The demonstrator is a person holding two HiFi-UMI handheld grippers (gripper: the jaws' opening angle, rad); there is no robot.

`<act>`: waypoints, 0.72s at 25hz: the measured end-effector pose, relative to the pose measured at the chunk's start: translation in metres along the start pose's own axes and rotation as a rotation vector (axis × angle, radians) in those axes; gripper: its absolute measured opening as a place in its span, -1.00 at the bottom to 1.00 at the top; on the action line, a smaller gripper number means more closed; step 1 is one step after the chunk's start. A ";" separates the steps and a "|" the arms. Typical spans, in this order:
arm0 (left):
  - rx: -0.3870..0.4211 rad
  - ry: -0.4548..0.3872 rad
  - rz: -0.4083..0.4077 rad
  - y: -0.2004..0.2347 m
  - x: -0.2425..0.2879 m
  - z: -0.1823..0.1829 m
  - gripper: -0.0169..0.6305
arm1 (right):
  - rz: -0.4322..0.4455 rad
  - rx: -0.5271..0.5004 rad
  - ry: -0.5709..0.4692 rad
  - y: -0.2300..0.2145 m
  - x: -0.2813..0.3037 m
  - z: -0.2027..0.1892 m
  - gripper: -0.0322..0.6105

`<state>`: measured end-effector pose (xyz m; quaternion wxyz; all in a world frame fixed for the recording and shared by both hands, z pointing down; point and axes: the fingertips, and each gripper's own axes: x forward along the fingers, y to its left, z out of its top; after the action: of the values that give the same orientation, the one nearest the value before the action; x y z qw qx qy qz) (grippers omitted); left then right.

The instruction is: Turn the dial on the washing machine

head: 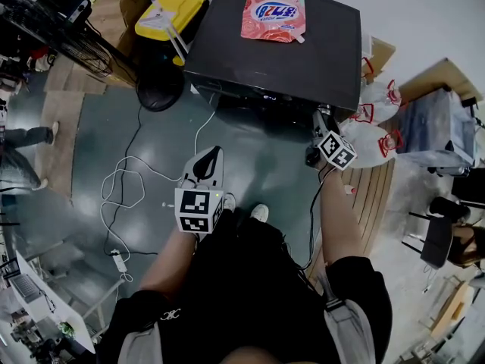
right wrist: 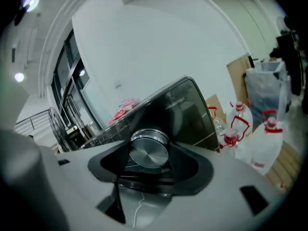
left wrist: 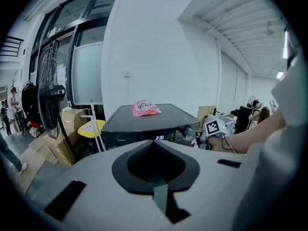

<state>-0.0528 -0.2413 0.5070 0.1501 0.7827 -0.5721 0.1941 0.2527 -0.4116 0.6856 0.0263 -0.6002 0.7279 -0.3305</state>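
1. The washing machine (head: 303, 59) stands against the wall, with a pink detergent pouch (head: 273, 12) lying at the back edge of its dark lid.
2. The dial (right wrist: 149, 149), a brushed silver knob, sits on the machine's front panel near the right front corner.
3. The right gripper (head: 321, 123) is at that corner, its jaws narrowed onto the dial from both sides.
4. The left gripper (head: 211, 158) hangs over the floor, well apart from the machine, its jaws together and empty.
5. White jugs (head: 375, 139) with red handles stand beside the machine's right side.

A pouch (head: 273, 12) lies on the washing machine (head: 318, 59), jugs (head: 375, 97) right.
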 end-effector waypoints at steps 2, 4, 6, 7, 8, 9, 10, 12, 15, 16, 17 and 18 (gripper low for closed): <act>0.003 0.004 0.000 -0.001 0.000 0.001 -0.96 | 0.020 0.053 -0.008 0.000 0.000 0.000 -0.06; 0.005 0.002 -0.002 -0.004 0.000 0.002 -0.96 | 0.028 0.078 -0.011 0.000 -0.001 0.000 -0.06; 0.008 -0.001 -0.003 -0.006 0.000 0.003 -0.96 | 0.031 0.087 -0.013 0.001 -0.001 0.000 -0.06; 0.009 -0.003 -0.003 -0.006 0.000 0.004 -0.96 | 0.032 0.092 -0.012 0.001 -0.001 0.000 -0.06; 0.010 -0.004 -0.003 -0.006 0.000 0.004 -0.96 | 0.033 0.098 -0.011 0.000 -0.001 0.000 -0.06; 0.010 -0.004 -0.003 -0.007 0.000 0.004 -0.96 | 0.037 0.109 -0.012 -0.001 -0.001 -0.001 -0.06; 0.011 -0.003 -0.003 -0.008 0.000 0.004 -0.96 | 0.045 0.134 -0.015 -0.001 -0.001 -0.001 -0.06; 0.010 -0.001 -0.002 -0.008 0.000 0.003 -0.96 | 0.077 0.233 -0.031 -0.001 -0.001 -0.001 -0.06; 0.012 0.004 0.001 -0.007 0.000 0.002 -0.96 | 0.138 0.446 -0.068 -0.004 -0.001 -0.001 -0.05; 0.012 0.004 0.002 -0.006 0.000 0.002 -0.96 | 0.156 0.498 -0.079 -0.004 -0.001 -0.001 -0.06; 0.012 0.004 0.004 -0.005 -0.001 0.002 -0.96 | 0.169 0.532 -0.087 -0.005 -0.001 -0.001 -0.06; 0.012 0.005 0.006 -0.004 -0.001 0.002 -0.96 | 0.177 0.549 -0.091 -0.005 -0.001 -0.001 -0.05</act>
<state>-0.0492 -0.2403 0.5048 0.1461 0.7813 -0.5729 0.1999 0.2564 -0.4105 0.6884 0.2490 -0.5189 0.6589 -0.4842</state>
